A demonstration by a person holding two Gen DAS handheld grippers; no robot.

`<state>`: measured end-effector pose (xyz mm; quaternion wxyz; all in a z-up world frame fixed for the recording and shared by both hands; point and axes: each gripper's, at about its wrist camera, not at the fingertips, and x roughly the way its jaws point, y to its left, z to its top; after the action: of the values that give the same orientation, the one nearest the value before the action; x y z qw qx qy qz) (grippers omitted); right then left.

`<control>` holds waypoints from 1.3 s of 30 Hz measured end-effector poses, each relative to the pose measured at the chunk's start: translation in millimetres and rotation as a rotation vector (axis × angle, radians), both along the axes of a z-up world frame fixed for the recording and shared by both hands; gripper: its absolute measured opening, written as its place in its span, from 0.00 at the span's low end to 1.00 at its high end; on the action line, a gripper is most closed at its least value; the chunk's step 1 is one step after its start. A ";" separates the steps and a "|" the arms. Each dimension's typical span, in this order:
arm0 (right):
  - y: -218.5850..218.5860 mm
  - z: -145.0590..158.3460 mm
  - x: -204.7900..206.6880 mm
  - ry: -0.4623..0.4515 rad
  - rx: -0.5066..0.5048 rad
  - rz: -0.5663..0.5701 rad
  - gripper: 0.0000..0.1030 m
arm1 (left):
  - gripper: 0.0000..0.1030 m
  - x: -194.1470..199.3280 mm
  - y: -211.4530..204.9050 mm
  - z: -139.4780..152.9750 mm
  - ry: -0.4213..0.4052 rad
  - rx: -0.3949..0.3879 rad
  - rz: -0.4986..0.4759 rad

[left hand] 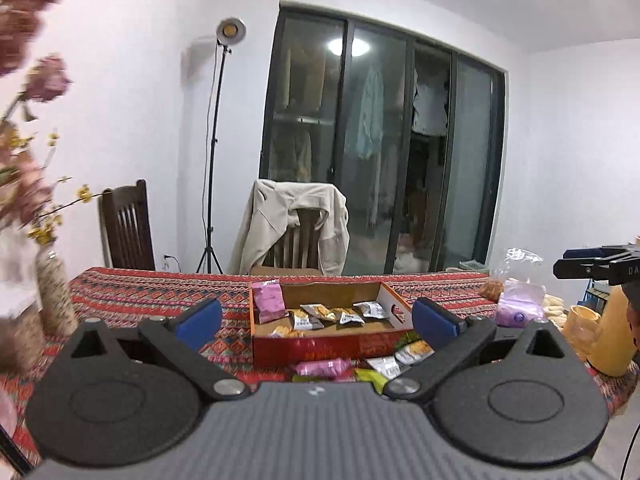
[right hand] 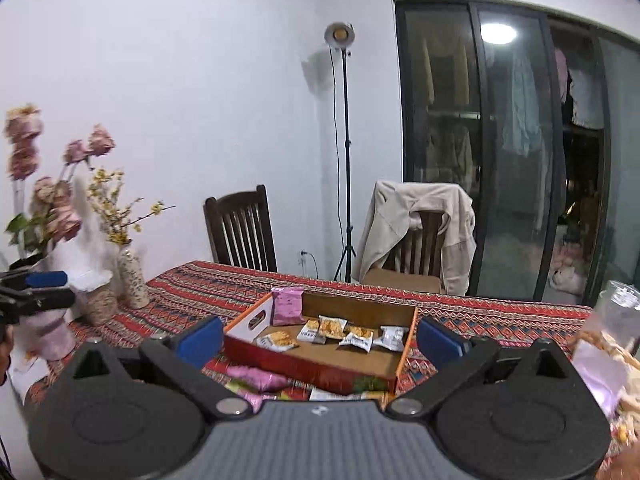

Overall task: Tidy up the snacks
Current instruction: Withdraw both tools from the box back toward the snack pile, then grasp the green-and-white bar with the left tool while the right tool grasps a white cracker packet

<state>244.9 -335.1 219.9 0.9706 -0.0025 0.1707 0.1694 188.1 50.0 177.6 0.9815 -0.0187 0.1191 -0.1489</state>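
A red cardboard tray [left hand: 320,346] [right hand: 316,368] sits on the patterned tablecloth. It holds a pink snack bag [left hand: 269,300] [right hand: 287,305] at its back left and several small white and orange packets [left hand: 344,314] [right hand: 352,336]. Loose pink [left hand: 320,368] [right hand: 256,376], green and white packets lie in front of the tray. My left gripper [left hand: 316,318] is open and empty, raised before the tray. My right gripper [right hand: 318,338] is open and empty, also before the tray. The right gripper shows at the far right of the left wrist view [left hand: 592,266].
Vases of flowers [right hand: 132,280] [left hand: 54,292] stand at the table's left. Clear bags of snacks [left hand: 518,304] [right hand: 608,360] and a yellow jug [left hand: 604,332] are on the right. Two wooden chairs [right hand: 240,228] [right hand: 416,240], one with a beige jacket, stand behind the table.
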 end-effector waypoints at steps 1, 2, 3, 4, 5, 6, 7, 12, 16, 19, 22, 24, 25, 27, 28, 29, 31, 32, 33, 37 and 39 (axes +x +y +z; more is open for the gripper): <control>-3.1 -7.2 -15.1 -0.013 0.007 -0.001 1.00 | 1.00 -13.8 1.0 -5.9 -0.011 0.002 0.008; -5.5 -14.8 -28.6 -0.028 0.017 -0.002 1.00 | 1.00 -28.5 -0.1 -14.3 -0.026 0.010 0.019; -7.4 -22.8 -43.0 -0.041 0.028 -0.002 1.00 | 1.00 -38.6 -0.4 -21.3 -0.036 0.014 0.030; -9.1 -30.5 -57.4 -0.048 0.041 -0.010 1.00 | 1.00 -49.2 -2.3 -30.4 -0.041 0.022 0.045; -9.6 -38.9 -70.1 -0.054 0.056 -0.024 1.00 | 1.00 -58.4 -2.0 -38.3 -0.043 0.031 0.057; -8.9 -46.3 -82.0 -0.061 0.062 -0.031 1.00 | 1.00 -67.3 -2.6 -47.6 -0.042 0.032 0.076; -7.9 -55.8 -95.0 -0.065 0.065 -0.044 1.00 | 1.00 -72.8 -5.3 -58.8 -0.031 0.023 0.096; 8.4 -109.4 -143.5 -0.079 0.024 -0.174 1.00 | 1.00 -89.4 -17.6 -114.1 0.070 0.093 0.179; 23.1 -161.0 -165.1 -0.043 0.015 -0.285 1.00 | 1.00 -91.7 -18.6 -154.8 0.177 0.097 0.219; 27.9 -199.0 -170.1 0.029 0.038 -0.290 1.00 | 1.00 -86.8 -22.1 -173.4 0.213 0.110 0.216; 32.2 -223.1 -172.6 0.048 0.045 -0.312 1.00 | 1.00 -85.9 -26.8 -179.2 0.194 0.117 0.223; 30.9 -228.7 -171.9 0.047 0.077 -0.323 1.00 | 1.00 -80.3 -28.9 -181.0 0.204 0.109 0.217; 29.9 -230.0 -169.8 0.050 0.100 -0.319 1.00 | 1.00 -77.9 -29.6 -182.1 0.210 0.109 0.215; 27.6 -231.8 -164.7 0.057 0.128 -0.315 1.00 | 1.00 -72.6 -30.2 -183.6 0.209 0.116 0.214; 27.8 -232.5 -160.3 0.065 0.131 -0.319 1.00 | 1.00 -70.3 -30.8 -184.8 0.209 0.121 0.215; 27.2 -233.4 -156.3 0.073 0.131 -0.322 1.00 | 1.00 -67.9 -31.5 -185.7 0.208 0.123 0.216; 26.1 -234.8 -148.5 0.087 0.139 -0.327 1.00 | 1.00 -61.6 -32.7 -186.8 0.211 0.119 0.217; 24.9 -234.9 -144.6 0.092 0.147 -0.328 1.00 | 1.00 -58.1 -32.9 -187.4 0.213 0.117 0.218; 23.8 -236.0 -140.6 0.099 0.156 -0.329 1.00 | 1.00 -53.6 -33.4 -187.8 0.213 0.114 0.224; 21.4 -238.4 -123.6 0.108 0.174 -0.336 1.00 | 1.00 -35.2 -38.7 -186.0 0.175 0.127 0.265; 19.5 -238.5 -113.1 0.106 0.178 -0.341 1.00 | 1.00 -26.9 -42.0 -184.6 0.145 0.118 0.250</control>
<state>131.8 -315.6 -18.6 0.9713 0.1213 0.2039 0.0167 161.2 8.0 -7.0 0.9806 0.0134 0.1951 -0.0165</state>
